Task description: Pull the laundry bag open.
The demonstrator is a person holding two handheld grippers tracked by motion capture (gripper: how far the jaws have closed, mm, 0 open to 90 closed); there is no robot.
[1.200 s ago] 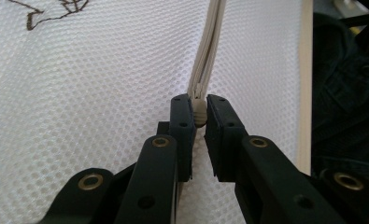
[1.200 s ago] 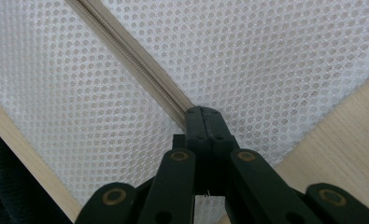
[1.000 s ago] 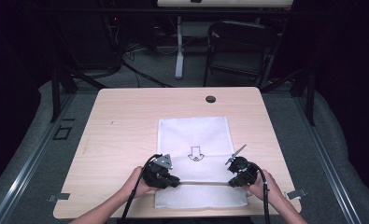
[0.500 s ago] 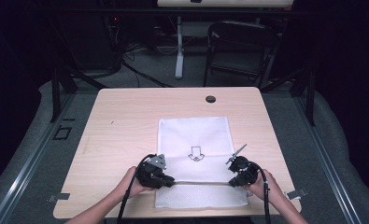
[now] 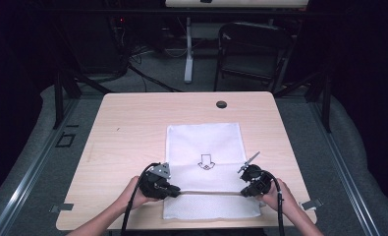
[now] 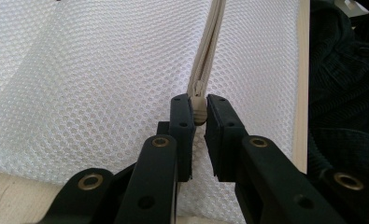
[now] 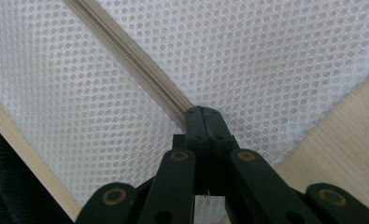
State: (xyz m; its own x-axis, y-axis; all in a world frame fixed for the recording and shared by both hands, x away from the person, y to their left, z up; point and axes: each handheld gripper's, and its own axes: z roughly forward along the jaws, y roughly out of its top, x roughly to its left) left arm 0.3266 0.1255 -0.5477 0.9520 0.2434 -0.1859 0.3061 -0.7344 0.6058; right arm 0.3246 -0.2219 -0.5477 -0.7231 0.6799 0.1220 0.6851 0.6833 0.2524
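A white mesh laundry bag (image 5: 207, 164) with a small black arrow print lies flat on the light wooden surface (image 5: 127, 132), its beige zipper (image 5: 208, 192) running from nine to three o'clock across the end nearest the person. The left claw (image 5: 176, 189) sits at the nine o'clock end of that zipper, and in the left gripper view its pads pinch the small cream zipper slider (image 6: 199, 108) between them, presumably so the slider can be drawn along the teeth. The right claw (image 5: 244, 191) is at the three o'clock end, pressed tight together on the bag's edge where the zipper tape (image 7: 140, 60) ends; this grip looks meant to anchor the fabric and keep the track taut while the other hand pulls. A small black round cap (image 5: 221, 104) rests well apart at twelve o'clock on the surface. Compared with a second ago, the left hand has shifted only slightly around the zipper's end, the right hand has stayed put, and the bag lies as it did.
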